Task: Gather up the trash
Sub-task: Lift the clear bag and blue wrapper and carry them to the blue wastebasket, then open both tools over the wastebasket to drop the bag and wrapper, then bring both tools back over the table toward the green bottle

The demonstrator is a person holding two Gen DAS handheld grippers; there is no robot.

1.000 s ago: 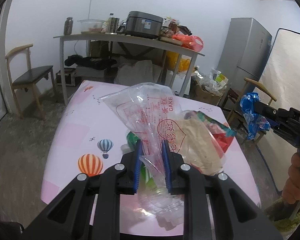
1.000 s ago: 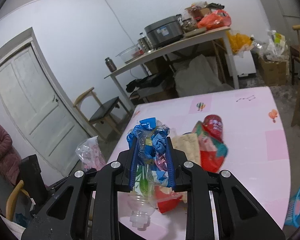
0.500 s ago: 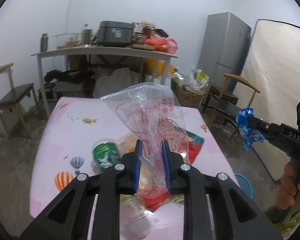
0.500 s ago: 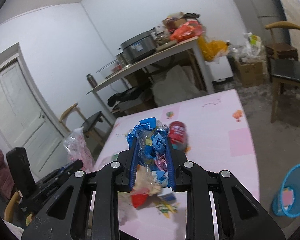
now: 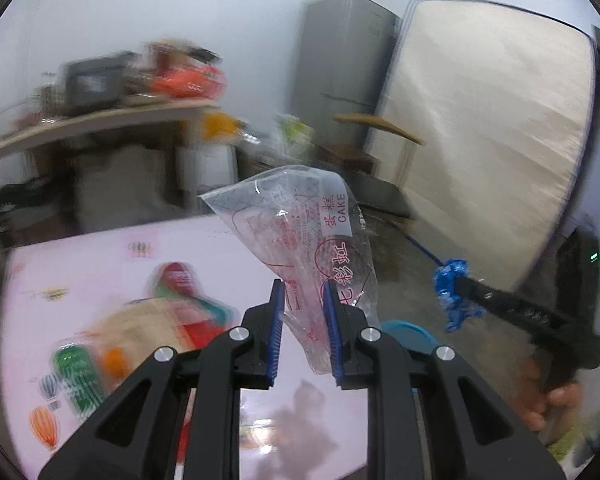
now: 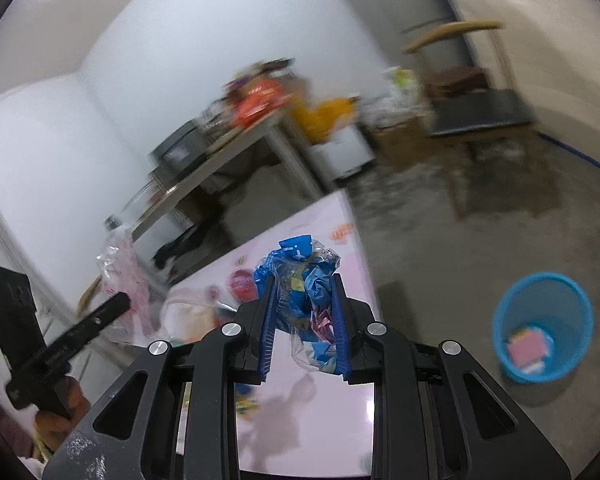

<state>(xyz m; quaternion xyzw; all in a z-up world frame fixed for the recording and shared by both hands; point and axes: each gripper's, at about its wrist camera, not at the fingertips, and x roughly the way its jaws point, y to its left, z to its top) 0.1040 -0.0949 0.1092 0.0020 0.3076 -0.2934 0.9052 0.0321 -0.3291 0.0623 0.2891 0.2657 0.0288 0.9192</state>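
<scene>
Two handheld grippers each carry a piece of rubbish above a pink table printed with hot-air balloons (image 5: 100, 264). The left gripper (image 5: 303, 298) has its blue-padded jaws nearly closed, pinching the lower end of a clear crinkled plastic bag with red print (image 5: 312, 236), which fans upward beyond the fingertips. The right gripper (image 6: 302, 292) has its jaws narrowly apart, clamped on a crumpled blue and clear plastic wrapper (image 6: 302, 280) that bulges above the fingertips and hangs below them.

The step in hand looks like the carry to the bin: both pieces are lifted and the blurred room suggests a swing. A round blue mesh wastebasket (image 6: 544, 324) stands on the floor, to the right of and below the right jaws, with some paper already inside. The next move probably calls for bringing each load over its mouth and opening the jaws.

On the clear bag a white label reads "CAKE" beside Chinese characters. More rubbish, including a green can (image 5: 76, 376), lies blurred on the table left of the left jaws.
</scene>
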